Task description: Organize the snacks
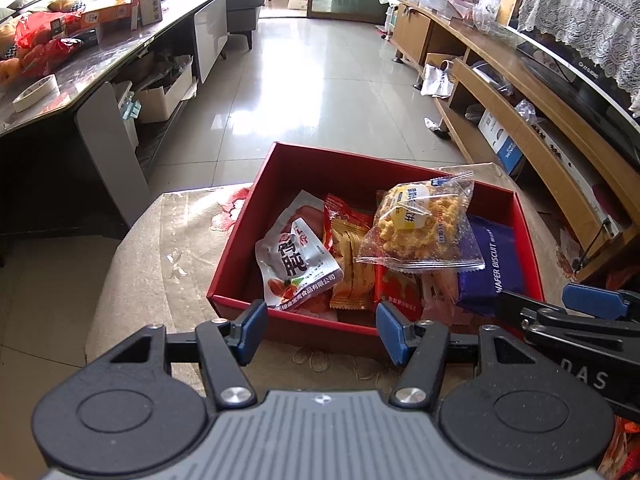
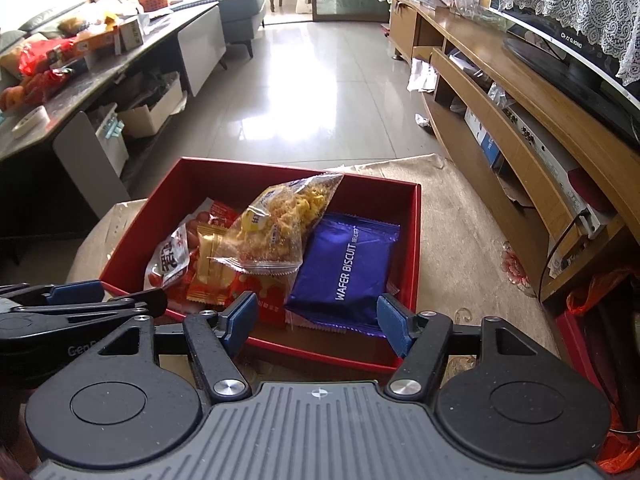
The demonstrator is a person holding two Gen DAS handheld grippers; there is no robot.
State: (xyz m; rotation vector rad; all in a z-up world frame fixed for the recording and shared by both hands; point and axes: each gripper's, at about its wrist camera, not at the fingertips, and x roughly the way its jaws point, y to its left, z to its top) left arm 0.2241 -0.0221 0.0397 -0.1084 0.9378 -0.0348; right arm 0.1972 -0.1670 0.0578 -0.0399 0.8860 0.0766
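A red box point(image 1: 248, 240) point(image 2: 412, 240) sits on a beige floral cloth and holds several snack packs. On top lies a clear bag of yellow crisps point(image 1: 420, 224) point(image 2: 276, 224). Beside it are a purple wafer biscuit pack point(image 1: 490, 264) point(image 2: 348, 264), an orange pack point(image 1: 350, 256) point(image 2: 210, 264) and a white-and-red pouch point(image 1: 296, 264) point(image 2: 168, 258). My left gripper point(image 1: 322, 330) is open and empty just before the box's near wall. My right gripper point(image 2: 316, 320) is open and empty at the near wall, in front of the wafer pack. Each gripper shows in the other's view.
The cloth-covered stand point(image 1: 160, 248) drops to a tiled floor point(image 1: 320, 80) beyond the box. A dark table point(image 1: 100, 52) with food bags stands at left. A wooden TV cabinet point(image 2: 520, 112) runs along the right. A red plastic bag point(image 2: 600, 288) lies at lower right.
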